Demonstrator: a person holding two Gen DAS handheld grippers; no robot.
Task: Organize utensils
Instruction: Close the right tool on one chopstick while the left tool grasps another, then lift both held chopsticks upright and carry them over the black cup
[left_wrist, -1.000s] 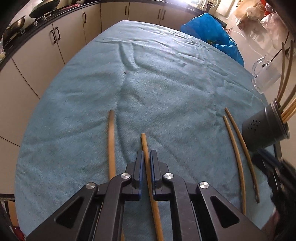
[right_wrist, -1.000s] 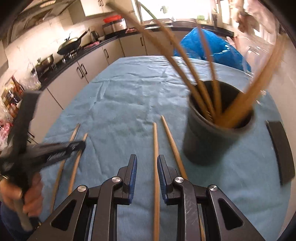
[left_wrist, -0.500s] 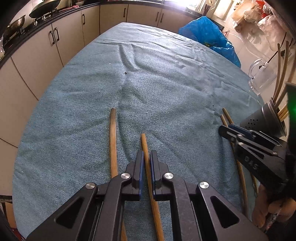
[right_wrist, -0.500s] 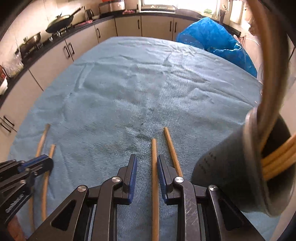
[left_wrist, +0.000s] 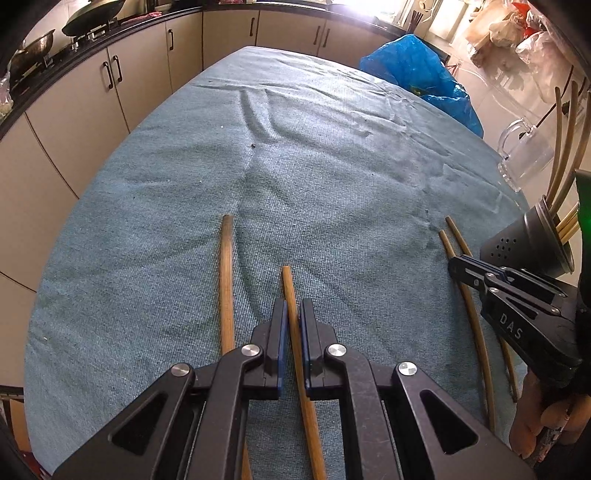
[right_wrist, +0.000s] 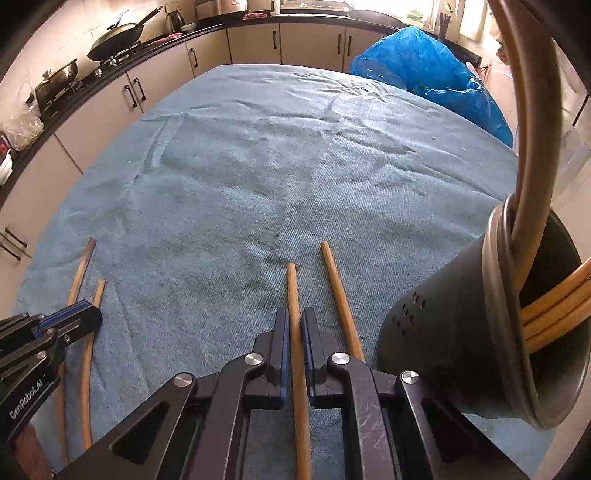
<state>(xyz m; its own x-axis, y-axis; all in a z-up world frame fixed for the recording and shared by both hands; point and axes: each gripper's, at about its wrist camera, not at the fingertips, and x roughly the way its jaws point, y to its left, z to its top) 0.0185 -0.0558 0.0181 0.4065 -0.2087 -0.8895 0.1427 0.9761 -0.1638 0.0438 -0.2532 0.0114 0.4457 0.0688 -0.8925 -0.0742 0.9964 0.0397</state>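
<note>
Here, in the left wrist view, our left gripper (left_wrist: 292, 314) clamps a chopstick (left_wrist: 300, 362) lying on the blue cloth (left_wrist: 314, 158); the right gripper (left_wrist: 456, 264) reads "DAS". In the right wrist view, our right gripper (right_wrist: 294, 321) pinches another chopstick (right_wrist: 298, 369) beside the holder (right_wrist: 461, 343); "GenRobot.AI" marks the left.

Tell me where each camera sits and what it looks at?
Left wrist: on the left gripper, looking down along its chopstick over the blue cloth; the right gripper and a hand show.
Right wrist: on the right gripper, facing its chopstick, beside the utensil holder; the left gripper shows.
Shared: cloth, chopsticks, holder, blue bag.
</note>
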